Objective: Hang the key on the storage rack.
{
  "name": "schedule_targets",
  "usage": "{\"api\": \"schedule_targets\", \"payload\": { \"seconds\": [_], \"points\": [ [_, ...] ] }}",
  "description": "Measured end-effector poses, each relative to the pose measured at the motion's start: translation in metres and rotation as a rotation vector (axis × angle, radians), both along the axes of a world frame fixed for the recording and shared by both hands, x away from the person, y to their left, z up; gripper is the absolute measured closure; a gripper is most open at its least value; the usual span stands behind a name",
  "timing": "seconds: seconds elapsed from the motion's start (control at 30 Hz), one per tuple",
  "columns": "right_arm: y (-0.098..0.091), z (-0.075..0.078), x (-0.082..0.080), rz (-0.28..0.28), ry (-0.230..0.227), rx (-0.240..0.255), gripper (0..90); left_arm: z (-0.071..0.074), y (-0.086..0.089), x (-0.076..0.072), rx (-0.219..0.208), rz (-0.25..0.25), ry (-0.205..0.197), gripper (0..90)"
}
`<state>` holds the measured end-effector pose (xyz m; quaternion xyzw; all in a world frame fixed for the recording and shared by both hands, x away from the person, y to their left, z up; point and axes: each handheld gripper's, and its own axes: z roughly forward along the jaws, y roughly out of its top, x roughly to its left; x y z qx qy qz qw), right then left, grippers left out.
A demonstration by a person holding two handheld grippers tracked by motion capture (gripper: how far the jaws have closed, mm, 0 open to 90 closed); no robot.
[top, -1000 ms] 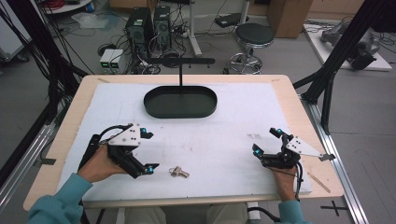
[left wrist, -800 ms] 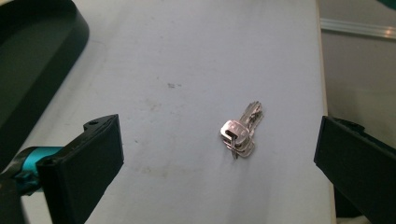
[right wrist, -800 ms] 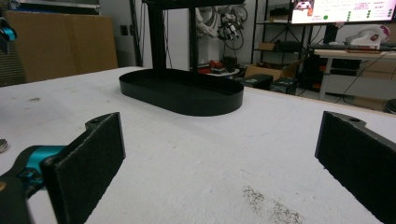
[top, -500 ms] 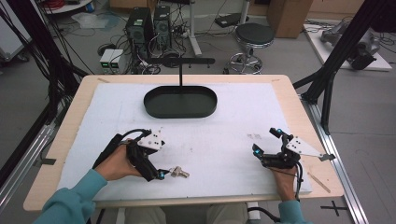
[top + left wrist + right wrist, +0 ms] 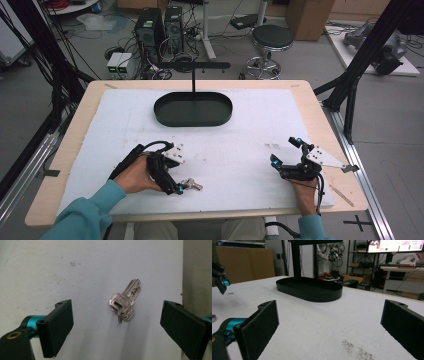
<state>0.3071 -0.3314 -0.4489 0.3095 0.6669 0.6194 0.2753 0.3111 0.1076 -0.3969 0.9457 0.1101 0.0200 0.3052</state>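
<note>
A small bunch of silver keys lies on the white mat near the table's front edge. My left gripper points down over it. In the left gripper view the keys lie flat between the two black pads, and neither pad touches them. The left gripper is open and its jaws have just been closing a little. My right gripper rests at the front right of the mat. Its jaws stand wide apart with nothing between them, as the right gripper view shows.
A black oval tray with an upright T-shaped stand sits at the back middle of the mat; its wall faces the right gripper. Dark smudges mark the white mat. The wooden table edge borders it.
The left hand has moved right and down toward the keys; its jaws now straddle them. The right hand and gripper have not moved.
</note>
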Motion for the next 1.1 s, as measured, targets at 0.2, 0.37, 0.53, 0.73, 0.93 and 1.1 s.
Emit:
{"api": "schedule_targets", "payload": {
  "seconds": [0.2, 0.37, 0.53, 0.73, 0.93, 1.1],
  "points": [
    [0.0, 0.0, 0.0, 0.0, 0.0, 0.0, 0.7, -0.005, -0.003, 0.0, 0.043, -0.016, 0.02, 19.8],
    [0.0, 0.0, 0.0, 0.0, 0.002, 0.0, 0.7, -0.009, -0.006, 0.0, 0.063, -0.035, 0.039, 28.0],
    [0.0, 0.0, 0.0, 0.0, 0.002, 0.0, 0.7, -0.01, -0.007, 0.0, 0.077, -0.043, 0.057, 38.2],
    [0.0, 0.0, 0.0, 0.0, 0.002, -0.001, 0.7, -0.011, -0.007, 0.001, 0.09, -0.041, 0.061, 51.8],
    [0.0, 0.0, 0.0, 0.0, 0.002, -0.001, 0.7, -0.013, -0.007, 0.001, 0.097, -0.036, 0.067, 61.0],
    [0.0, 0.0, 0.0, 0.001, 0.002, -0.001, 0.7, -0.014, -0.008, 0.002, 0.11, -0.047, 0.069, 67.0]
  ]
}}
